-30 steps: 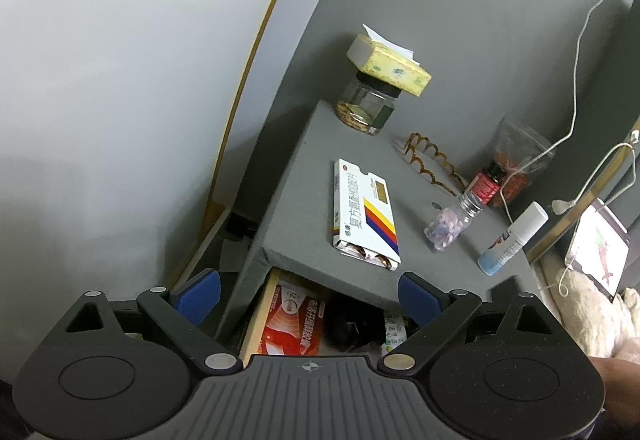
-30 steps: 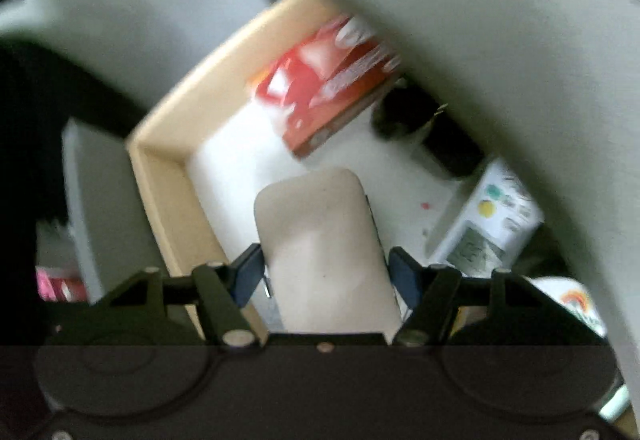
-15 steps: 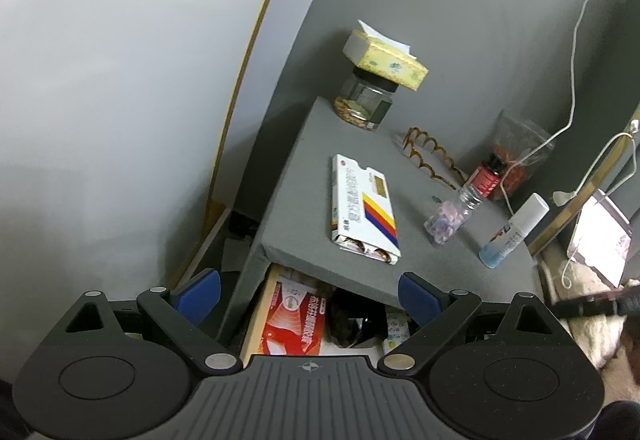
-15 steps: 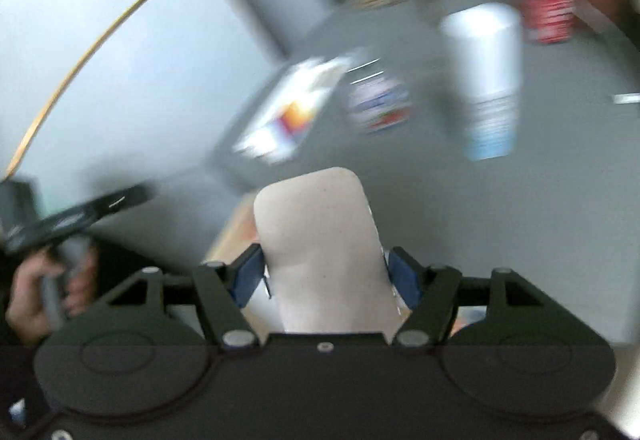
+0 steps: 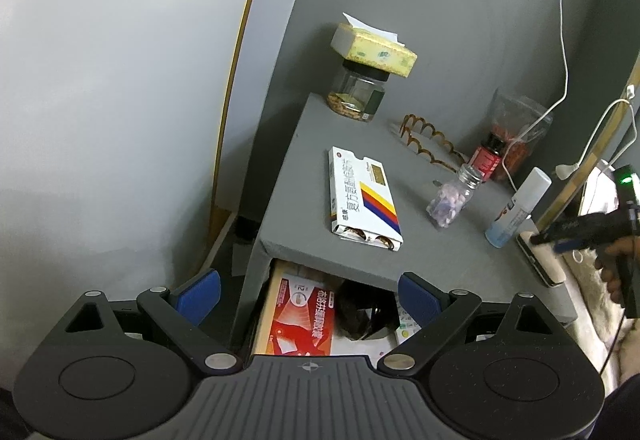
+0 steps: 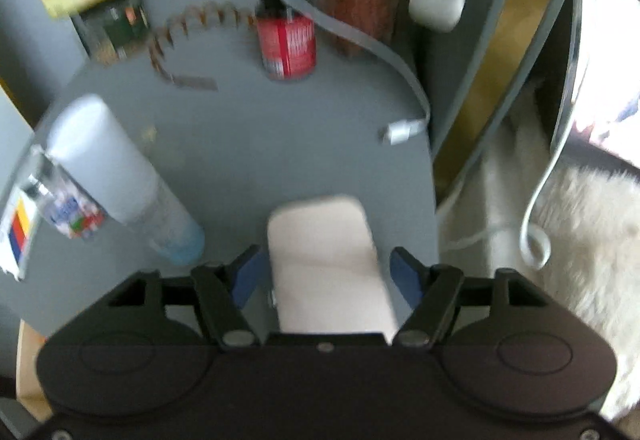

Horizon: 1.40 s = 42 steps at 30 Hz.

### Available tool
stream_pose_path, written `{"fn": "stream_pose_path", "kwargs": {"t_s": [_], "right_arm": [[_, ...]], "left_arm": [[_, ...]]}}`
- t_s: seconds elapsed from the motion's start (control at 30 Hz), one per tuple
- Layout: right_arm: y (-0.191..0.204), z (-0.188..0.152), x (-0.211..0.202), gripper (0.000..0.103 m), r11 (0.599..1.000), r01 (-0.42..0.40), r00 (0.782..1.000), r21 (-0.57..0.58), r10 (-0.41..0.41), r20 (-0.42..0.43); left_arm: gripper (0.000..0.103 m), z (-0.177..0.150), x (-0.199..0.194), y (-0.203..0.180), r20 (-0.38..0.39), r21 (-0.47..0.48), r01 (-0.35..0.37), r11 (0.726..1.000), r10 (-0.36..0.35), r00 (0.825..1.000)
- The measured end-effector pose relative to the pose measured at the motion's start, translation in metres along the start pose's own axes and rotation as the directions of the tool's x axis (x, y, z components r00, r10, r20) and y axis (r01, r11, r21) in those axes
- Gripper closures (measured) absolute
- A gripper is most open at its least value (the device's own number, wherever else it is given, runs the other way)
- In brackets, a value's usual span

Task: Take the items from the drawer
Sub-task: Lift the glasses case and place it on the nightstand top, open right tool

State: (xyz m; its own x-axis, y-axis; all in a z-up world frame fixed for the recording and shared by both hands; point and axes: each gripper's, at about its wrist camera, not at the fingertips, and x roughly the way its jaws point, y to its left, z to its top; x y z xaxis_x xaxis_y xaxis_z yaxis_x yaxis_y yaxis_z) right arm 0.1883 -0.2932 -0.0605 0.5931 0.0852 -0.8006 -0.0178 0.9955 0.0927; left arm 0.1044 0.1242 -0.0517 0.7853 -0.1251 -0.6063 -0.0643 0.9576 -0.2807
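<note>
The drawer (image 5: 265, 304) under the grey nightstand top (image 5: 304, 207) stands open, holding a red box (image 5: 304, 316), a black item (image 5: 364, 314) and a small white box (image 5: 404, 324). My left gripper (image 5: 310, 296) hovers open over the drawer front, nothing between its fingers. A beige case (image 6: 324, 252) lies between the pads of my right gripper (image 6: 326, 272) at the top's right front corner. Those jaws are opening, with a gap on each side of the case. In the left wrist view the right gripper (image 5: 576, 230) shows at the far right, held by a hand, over the case (image 5: 550, 260).
On the top stand a white medicine box (image 5: 360, 199), a pill bottle (image 5: 452, 199), a spray bottle (image 5: 516, 207), a red bottle (image 5: 486, 155), a brown hair comb (image 5: 428, 139) and a jar (image 5: 356, 95) under a tissue box (image 5: 372, 47). A white cable (image 6: 404, 129) and fluffy bedding (image 6: 580, 240) lie right.
My right gripper rose out of the drawer with the beige case, swung over the top's right corner, and its jaws have spread off the case. The left gripper barely moved.
</note>
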Motion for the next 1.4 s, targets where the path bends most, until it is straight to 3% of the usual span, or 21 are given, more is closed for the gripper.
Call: {"fn": "stream_pose_path", "kwargs": {"t_s": [0.1, 0.3, 0.37, 0.67, 0.73, 0.8, 0.93, 1.03, 1.13, 1.27, 1.4], "right_arm": [[-0.008, -0.019, -0.013, 0.02, 0.995, -0.071, 0.997, -0.071, 0.07, -0.01], [-0.013, -0.051, 0.0, 0.022, 0.992, -0.075, 0.996, -0.104, 0.069, -0.065], [-0.01, -0.056, 0.004, 0.043, 0.995, -0.042, 0.998, -0.093, 0.039, -0.039], [0.007, -0.04, 0.017, 0.041, 0.997, 0.07, 0.998, 0.021, -0.069, -0.014], [0.013, -0.043, 0.003, 0.032, 0.997, 0.083, 0.996, 0.0, -0.083, 0.014], [0.02, -0.045, -0.01, 0.032, 0.995, 0.087, 0.995, -0.047, -0.084, 0.049], [0.043, -0.067, -0.05, 0.029, 0.988, -0.086, 0.996, -0.126, 0.087, 0.003], [0.073, -0.086, -0.056, 0.026, 0.954, -0.262, 0.961, -0.149, 0.243, -0.135], [0.113, -0.107, -0.042, 0.026, 0.908, -0.389, 0.9, -0.153, 0.341, -0.271], [0.171, -0.131, 0.001, 0.033, 0.884, -0.43, 0.85, -0.184, 0.328, -0.412], [0.21, -0.145, 0.039, 0.04, 0.892, -0.425, 0.805, -0.156, 0.293, -0.516]], "left_arm": [[0.01, -0.001, 0.001, -0.002, -0.002, 0.009, 0.003, 1.0, -0.003, 1.0], [0.01, -0.002, 0.003, -0.006, -0.01, 0.026, 0.006, 1.0, -0.006, 1.0], [0.01, -0.003, 0.003, -0.007, -0.013, 0.032, 0.002, 0.999, -0.001, 1.0], [0.01, -0.006, 0.005, -0.009, -0.018, 0.051, -0.008, 0.999, 0.009, 1.0], [0.01, -0.006, 0.004, -0.008, -0.018, 0.042, -0.011, 0.999, 0.011, 1.0], [0.01, -0.005, 0.005, -0.006, -0.023, 0.027, -0.019, 0.999, 0.02, 1.0], [0.01, -0.003, 0.005, -0.003, -0.027, 0.001, -0.018, 1.0, 0.018, 0.999], [0.01, -0.002, 0.004, -0.005, -0.022, 0.007, -0.01, 1.0, 0.01, 1.0], [0.01, -0.002, 0.004, -0.006, -0.019, 0.012, -0.008, 1.0, 0.008, 1.0], [0.01, -0.002, 0.001, 0.0, -0.014, -0.014, -0.015, 1.0, 0.015, 1.0], [0.01, -0.001, 0.0, 0.004, -0.012, -0.034, -0.017, 0.999, 0.016, 1.0]]}}
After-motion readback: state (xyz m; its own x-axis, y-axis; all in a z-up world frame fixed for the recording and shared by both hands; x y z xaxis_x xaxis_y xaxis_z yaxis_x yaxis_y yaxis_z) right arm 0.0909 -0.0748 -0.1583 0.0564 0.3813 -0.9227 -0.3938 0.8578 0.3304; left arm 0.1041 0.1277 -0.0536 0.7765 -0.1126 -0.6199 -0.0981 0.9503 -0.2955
